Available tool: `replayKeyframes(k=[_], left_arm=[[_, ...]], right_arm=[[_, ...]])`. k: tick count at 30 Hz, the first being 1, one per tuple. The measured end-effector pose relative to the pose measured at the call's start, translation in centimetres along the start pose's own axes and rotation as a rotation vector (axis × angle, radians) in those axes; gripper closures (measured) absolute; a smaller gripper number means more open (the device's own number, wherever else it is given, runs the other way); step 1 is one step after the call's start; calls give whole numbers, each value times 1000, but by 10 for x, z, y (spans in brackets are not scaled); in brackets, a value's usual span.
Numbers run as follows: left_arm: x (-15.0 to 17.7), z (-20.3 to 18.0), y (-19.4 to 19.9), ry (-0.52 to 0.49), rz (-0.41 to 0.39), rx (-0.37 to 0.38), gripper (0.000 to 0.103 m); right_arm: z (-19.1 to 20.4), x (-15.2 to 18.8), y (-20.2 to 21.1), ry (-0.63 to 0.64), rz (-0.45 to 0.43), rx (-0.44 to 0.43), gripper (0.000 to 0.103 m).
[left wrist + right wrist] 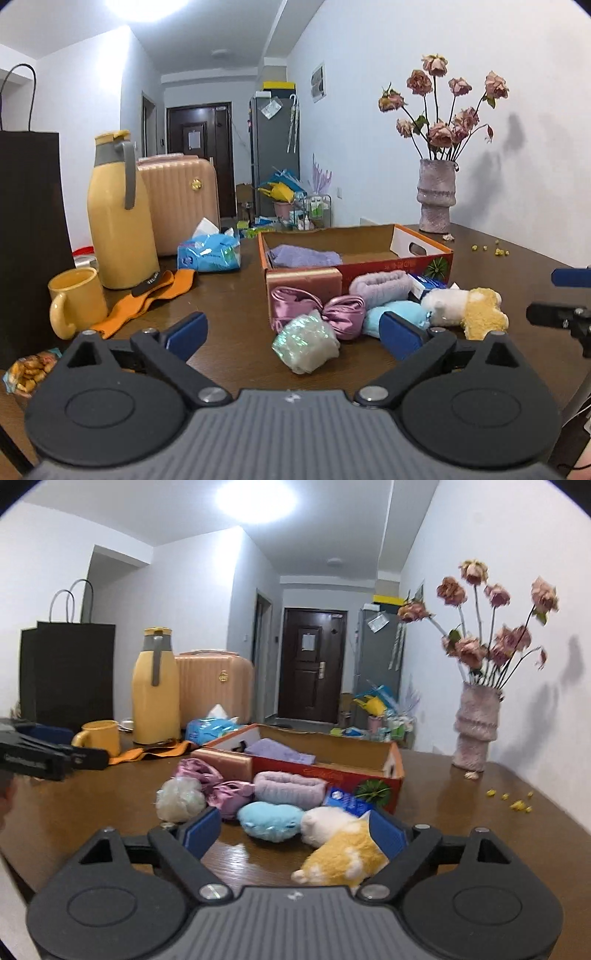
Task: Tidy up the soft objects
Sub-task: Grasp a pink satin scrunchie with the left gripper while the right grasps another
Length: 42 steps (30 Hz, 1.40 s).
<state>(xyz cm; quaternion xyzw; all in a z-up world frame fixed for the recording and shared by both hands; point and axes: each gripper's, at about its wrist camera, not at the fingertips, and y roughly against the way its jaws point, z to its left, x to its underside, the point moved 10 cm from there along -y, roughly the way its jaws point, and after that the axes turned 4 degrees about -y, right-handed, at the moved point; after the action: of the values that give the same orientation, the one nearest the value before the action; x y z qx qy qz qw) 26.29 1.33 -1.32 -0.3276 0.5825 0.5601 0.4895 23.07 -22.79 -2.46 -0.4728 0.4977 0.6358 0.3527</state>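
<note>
My left gripper (295,334) is open low over the brown table, and a shimmery white puff (306,345) lies between its fingers, untouched. Behind the puff sit a pink satin bow (317,310), a lilac fluffy band (380,286), a blue plush (400,312) and a white-and-yellow plush (467,310). All of them lie in front of a red cardboard box (388,266) that holds a purple cloth (303,256). My right gripper (295,834) is open too, with the white-and-yellow plush (343,856) between its fingers, close to the right pad. The blue plush (267,823) lies just ahead.
On the left stand a yellow flask (118,221), a yellow mug (75,301), an orange band (147,299), a blue tissue pack (208,253) and a black paper bag (29,236). A vase of dried roses (436,199) stands at the back right, with yellow crumbs (517,803) nearby.
</note>
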Motion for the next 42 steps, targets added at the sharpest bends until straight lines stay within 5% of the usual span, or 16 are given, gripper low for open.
replayKeyframes(k=[15,21,25,30,36,40,42], left_arm=[[20,-6,-72,23,134,-12,2],[23,10,-112,129,199,-27,2],[9,10,-127,147,164,-43,4],[-7,2,-142,105,123,-9,5],[-6,24,-172,212,186,32,26],[12,30,-188,295,291,155,69],[15,31,-185,313,287,189,79]], right_arm=[[8,22,-68,-97,142,-72,31],[0,18,-104,-134,158,-72,36],[-6,13,-135,-177,185,-66,48],[-27,-10,-156,-221,150,-24,50],[-7,-17,-184,-334,195,-197,53],[22,-7,-220,-345,268,-232,62],[33,-1,-231,-354,296,-244,66]])
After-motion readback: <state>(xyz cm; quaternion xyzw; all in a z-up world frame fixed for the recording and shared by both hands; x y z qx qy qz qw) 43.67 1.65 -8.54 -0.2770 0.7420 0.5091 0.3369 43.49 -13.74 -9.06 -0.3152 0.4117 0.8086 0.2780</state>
